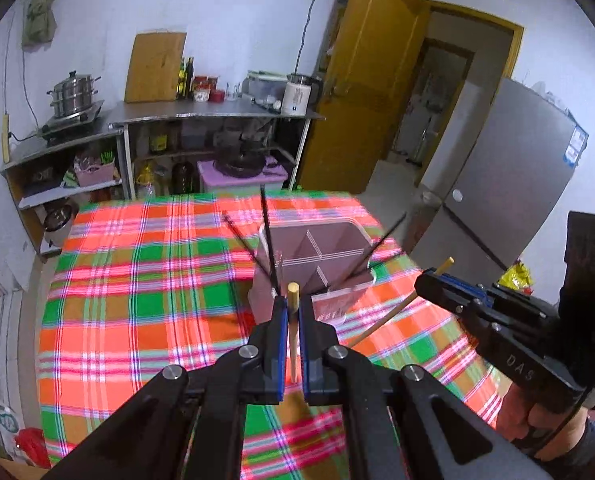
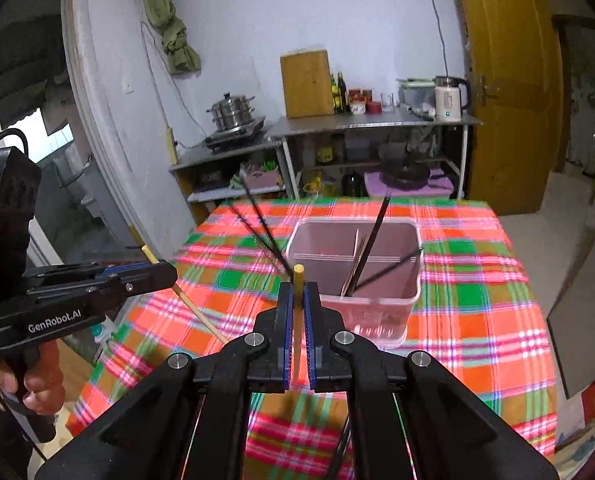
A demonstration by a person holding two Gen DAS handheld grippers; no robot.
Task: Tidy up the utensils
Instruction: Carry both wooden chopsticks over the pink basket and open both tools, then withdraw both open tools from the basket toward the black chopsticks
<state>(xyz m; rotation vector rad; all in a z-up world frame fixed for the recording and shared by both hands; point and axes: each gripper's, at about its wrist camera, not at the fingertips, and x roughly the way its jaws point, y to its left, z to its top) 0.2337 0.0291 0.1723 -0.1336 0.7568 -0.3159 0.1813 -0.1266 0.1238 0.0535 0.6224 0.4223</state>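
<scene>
Left gripper (image 1: 293, 308) is held above the table (image 1: 137, 280), jaws clamped on a pale wooden chopstick (image 1: 293, 320); the stick stands roughly upright betw. the blue pads, top end poking just past the fingertips. In the right wrist view the same gripper (image 2: 159, 270) is seen at the left edge w/ its stick angled down toward the cloth.

Right gripper (image 2: 297, 300) is likewise closed on a second wooden chopstick (image 2: 298, 312), upright betw. its pads, tip just clear of the fingertips. From the left wrist view it (image 1: 427, 280) is seen at the right, its stick (image 1: 393, 314) slanting down-left; whether the low end touches the cloth can't be told.

Utensil holder (image 2: 357, 280), a pinkish plastic box w/ dividers, is set on the plaid tablecloth (image 2: 477, 300), just beyond both grippers. Black chopsticks (image 2: 371, 240) are stood in its compartments, leaning outward over the rim; further black ones (image 2: 263, 228) are leaned out at its left side. Exact compartment for each can't be told.

Behind the table: metal shelving (image 1: 217, 112) w/ a steamer pot (image 1: 73, 94) and a kettle (image 1: 297, 94); a yellow door (image 1: 361, 92) at the right.
</scene>
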